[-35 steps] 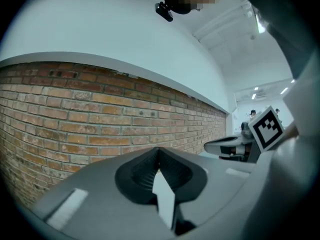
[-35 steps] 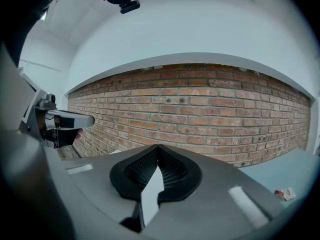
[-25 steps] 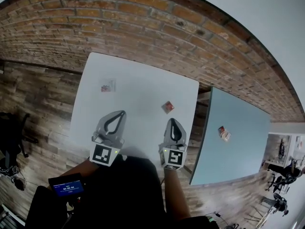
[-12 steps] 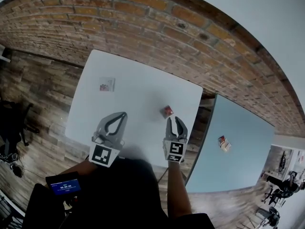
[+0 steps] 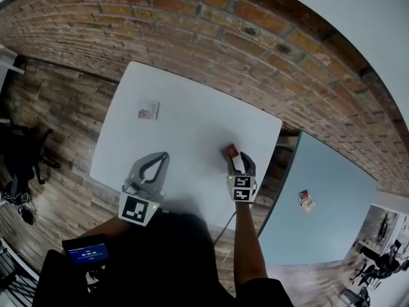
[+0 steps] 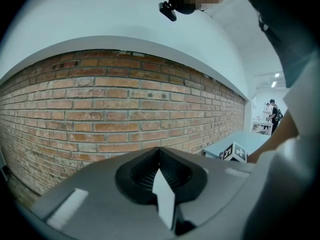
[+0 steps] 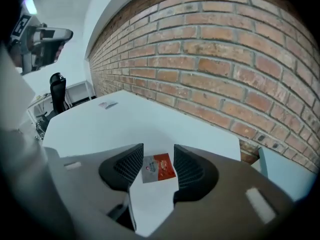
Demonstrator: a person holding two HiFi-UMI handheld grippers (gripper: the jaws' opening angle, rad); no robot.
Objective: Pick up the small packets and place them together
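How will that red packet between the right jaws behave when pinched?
The red packet lies flat on the white table, so it is probably thin, light and floppy; it may buckle rather than lift. A push would likely slide it, since nothing holds it. The right gripper is opening its jaws, with the packet between them, not gripped.

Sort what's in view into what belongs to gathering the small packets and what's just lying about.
Job: red packet between the opening right tongs; pale packet far across the white table; third packet on the blue table; left tongs, shut, empty.
Lying about: office chair; blue-screen device.
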